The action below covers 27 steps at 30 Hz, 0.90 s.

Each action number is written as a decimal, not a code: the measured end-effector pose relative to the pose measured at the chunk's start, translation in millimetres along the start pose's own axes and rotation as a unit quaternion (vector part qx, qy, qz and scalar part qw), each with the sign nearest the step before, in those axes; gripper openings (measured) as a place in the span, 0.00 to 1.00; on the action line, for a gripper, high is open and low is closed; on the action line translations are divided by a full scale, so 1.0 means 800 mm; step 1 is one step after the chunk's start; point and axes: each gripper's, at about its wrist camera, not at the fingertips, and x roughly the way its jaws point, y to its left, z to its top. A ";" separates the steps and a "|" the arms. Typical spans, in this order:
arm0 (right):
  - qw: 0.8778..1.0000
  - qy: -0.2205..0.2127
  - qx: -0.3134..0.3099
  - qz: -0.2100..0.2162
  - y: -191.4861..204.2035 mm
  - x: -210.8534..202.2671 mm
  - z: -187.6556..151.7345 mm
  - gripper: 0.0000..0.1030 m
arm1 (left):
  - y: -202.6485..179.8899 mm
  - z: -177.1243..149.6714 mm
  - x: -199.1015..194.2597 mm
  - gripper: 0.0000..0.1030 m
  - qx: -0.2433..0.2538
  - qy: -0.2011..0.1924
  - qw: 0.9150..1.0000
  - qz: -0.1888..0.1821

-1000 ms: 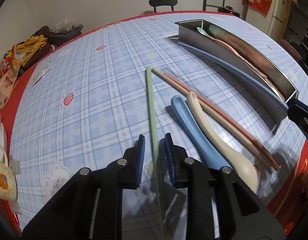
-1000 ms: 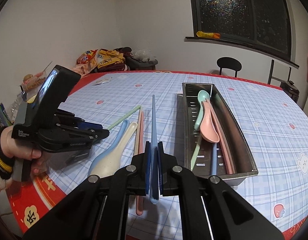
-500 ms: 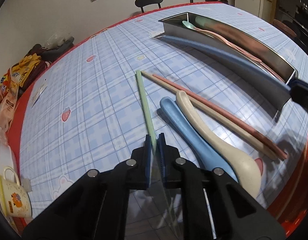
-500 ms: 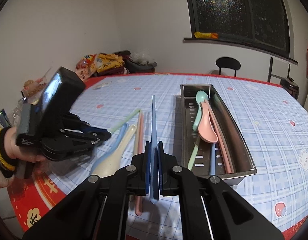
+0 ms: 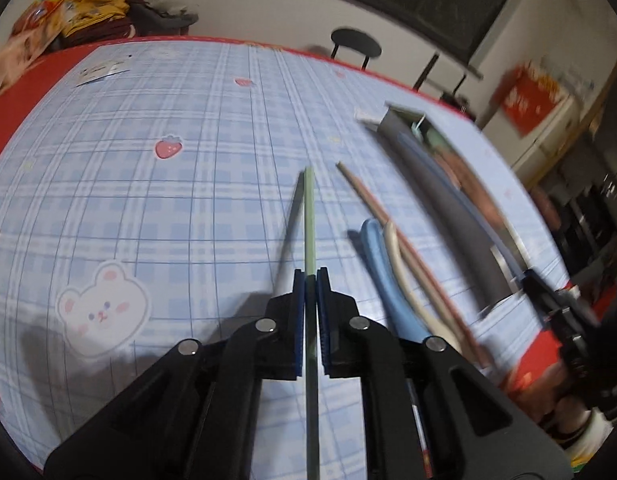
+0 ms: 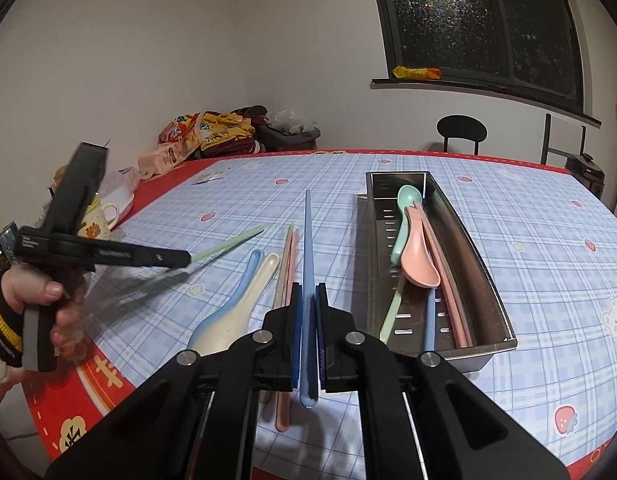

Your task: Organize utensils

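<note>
Your left gripper (image 5: 310, 276) had just closed and pinched the green chopstick (image 5: 309, 216) between its blue pads, the stick running straight out ahead of the fingertips and back beneath the gripper body, lifted clear of the blue plaid tablecloth (image 5: 148, 208), where its shadow fell just to its left. Your right gripper (image 6: 308, 292) was pressed shut on the blue chopstick (image 6: 307, 240), which pointed forward over the table with its blunt end hanging below the jaws. Just left of that stick lay a pink and a beige chopstick (image 6: 287, 264), then the cream spoon (image 6: 244, 308) and blue spoon (image 6: 228, 304) side by side. To the right sat the steel utensil tray (image 6: 484, 280), already holding a teal spoon (image 6: 402, 220), a pink spoon (image 6: 418, 256) and several chopsticks. Your left hand (image 6: 48, 300) gripped its handle near the table's red edge.
</note>
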 end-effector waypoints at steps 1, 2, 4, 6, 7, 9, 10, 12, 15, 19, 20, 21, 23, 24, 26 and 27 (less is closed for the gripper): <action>1.000 0.000 0.000 0.001 0.000 0.000 0.000 0.07 | 0.000 -0.001 -0.005 0.10 -0.004 -0.006 1.000 -0.005; 1.000 0.000 -0.001 0.001 0.000 0.001 0.001 0.07 | 0.000 -0.002 -0.007 0.10 -0.006 -0.009 1.000 -0.005; 1.000 0.000 -0.003 0.002 0.000 -0.001 0.000 0.07 | -0.002 -0.005 -0.010 0.10 -0.009 -0.012 1.000 -0.011; 1.000 0.000 -0.002 0.003 0.000 -0.001 0.000 0.07 | -0.007 -0.009 -0.009 0.10 0.005 -0.008 1.000 0.002; 1.000 0.000 -0.001 0.003 0.000 -0.001 0.000 0.07 | -0.009 -0.011 -0.007 0.10 0.010 -0.002 1.000 0.003; 1.000 -0.002 0.000 0.004 0.000 -0.002 0.000 0.07 | -0.014 -0.015 -0.004 0.10 0.024 0.005 1.000 0.014; 1.000 -0.001 0.001 0.005 0.000 -0.002 0.000 0.07 | -0.020 -0.017 -0.001 0.10 0.042 0.010 0.999 0.032; 1.000 -0.001 0.002 0.006 -0.001 -0.002 0.000 0.07 | -0.026 -0.021 0.007 0.10 0.069 0.018 0.996 0.058; 1.000 0.000 0.003 0.007 -0.001 -0.002 0.000 0.07 | -0.035 -0.027 0.019 0.10 0.108 0.033 0.990 0.084; 1.000 0.001 0.008 0.008 -0.003 -0.002 0.000 0.07 | -0.046 -0.028 0.028 0.18 0.143 0.036 0.984 0.103; 1.000 0.001 0.008 0.008 -0.004 -0.001 0.000 0.07 | -0.048 -0.026 0.030 0.23 0.148 0.038 0.983 0.102; 1.000 0.001 0.009 0.009 -0.004 -0.001 0.000 0.07 | -0.051 -0.024 0.032 0.25 0.153 0.041 0.982 0.104; 1.000 0.001 0.010 0.009 -0.004 -0.001 0.000 0.07 | -0.056 -0.022 0.037 0.26 0.166 0.044 0.979 0.112; 1.000 0.001 0.011 0.010 -0.004 -0.001 0.000 0.07 | -0.058 -0.019 0.040 0.26 0.169 0.045 0.978 0.115; 1.000 0.003 0.012 0.010 -0.005 0.000 0.000 0.07 | -0.058 -0.014 0.045 0.27 0.167 0.047 0.978 0.117; 1.000 0.004 0.013 0.010 -0.005 0.000 0.001 0.07 | -0.058 -0.012 0.046 0.27 0.168 0.048 0.977 0.118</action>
